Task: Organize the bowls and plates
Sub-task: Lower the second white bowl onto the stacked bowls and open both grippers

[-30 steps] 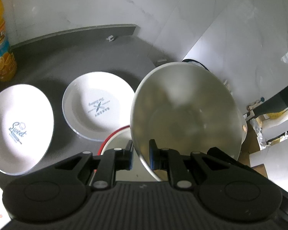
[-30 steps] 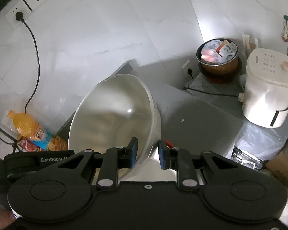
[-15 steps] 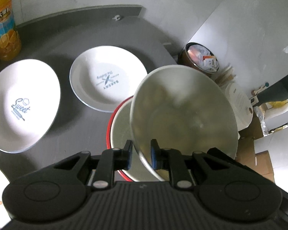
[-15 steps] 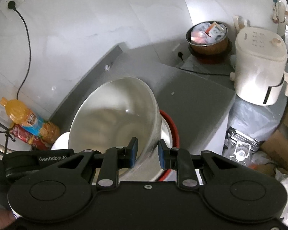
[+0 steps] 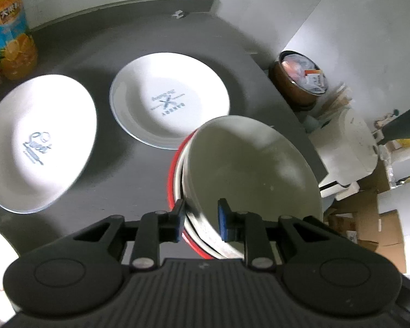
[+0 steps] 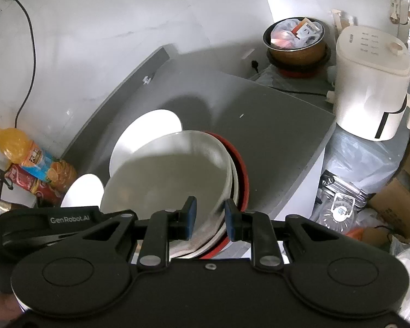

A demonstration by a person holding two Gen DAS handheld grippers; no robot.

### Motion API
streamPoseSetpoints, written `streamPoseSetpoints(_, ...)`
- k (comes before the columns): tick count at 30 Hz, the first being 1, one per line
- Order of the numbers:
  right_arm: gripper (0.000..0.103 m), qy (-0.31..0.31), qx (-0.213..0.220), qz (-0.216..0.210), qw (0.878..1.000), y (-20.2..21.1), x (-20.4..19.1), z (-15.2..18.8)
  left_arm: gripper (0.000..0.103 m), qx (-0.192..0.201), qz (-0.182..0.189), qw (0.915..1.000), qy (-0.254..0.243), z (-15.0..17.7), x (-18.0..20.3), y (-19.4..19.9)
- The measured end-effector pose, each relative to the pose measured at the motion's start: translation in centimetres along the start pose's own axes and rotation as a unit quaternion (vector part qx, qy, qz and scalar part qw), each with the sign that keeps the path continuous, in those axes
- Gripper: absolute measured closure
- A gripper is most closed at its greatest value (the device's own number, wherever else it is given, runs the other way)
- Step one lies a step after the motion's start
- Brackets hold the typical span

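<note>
Steel, the big mixing bowl (image 5: 248, 169) has dropped from mid-air into the red-rimmed bowl (image 5: 175, 175) beside the bakery plate (image 5: 169, 98) on the counter (image 5: 128, 175), and both the left tongs (image 5: 201, 220) and right tongs (image 6: 209, 220) have spread off its rim (nesting looks done).

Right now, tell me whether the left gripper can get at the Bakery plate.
Probably yes. The left gripper stands open astride the rim of the metal bowl, gripping nothing, and the Bakery plate lies uncovered just beyond. It would need to lift clear of the rim first.
</note>
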State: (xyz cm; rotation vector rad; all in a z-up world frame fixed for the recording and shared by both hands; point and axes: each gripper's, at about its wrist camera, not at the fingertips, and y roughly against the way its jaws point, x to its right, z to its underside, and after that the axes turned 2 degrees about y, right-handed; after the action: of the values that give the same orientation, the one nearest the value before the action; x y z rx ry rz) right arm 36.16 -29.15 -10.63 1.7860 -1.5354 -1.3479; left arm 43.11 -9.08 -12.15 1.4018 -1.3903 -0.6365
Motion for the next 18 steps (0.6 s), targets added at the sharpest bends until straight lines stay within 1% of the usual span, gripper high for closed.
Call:
streamPoseSetpoints(8, 0.080, 0.009, 0.002, -0.006, 1.000, 0.5, -0.1, -0.2, 0.081, 0.014, 0.008, 0.9999, 0.002, -0.3, -0.4, 1.5)
streamPoseSetpoints(11, 0.082, 0.017, 0.005, -0.006, 1.000, 0.6, -0.1, -0.2, 0.081, 0.020, 0.006, 0.9998, 0.001, -0.2, -0.5, 1.7)
streamPoseSetpoints(13, 0.087, 0.022, 0.005, -0.002, 1.000, 0.5, -0.2, -0.1, 0.081, 0.022, -0.001, 0.9998, 0.001, -0.1, -0.6, 1.6)
streamPoseSetpoints(15, 0.088, 0.022, 0.001, 0.000, 1.000, 0.4, -0.1, 0.0, 0.081, 0.019, -0.007, 0.9998, 0.007, 0.2, -0.9, 1.3)
streamPoseSetpoints(18, 0.089, 0.022, -0.002, 0.003, 1.000, 0.3, 0.0, 0.3, 0.081, 0.015, 0.000, 0.9997, 0.018, 0.5, -1.5, 0.8)
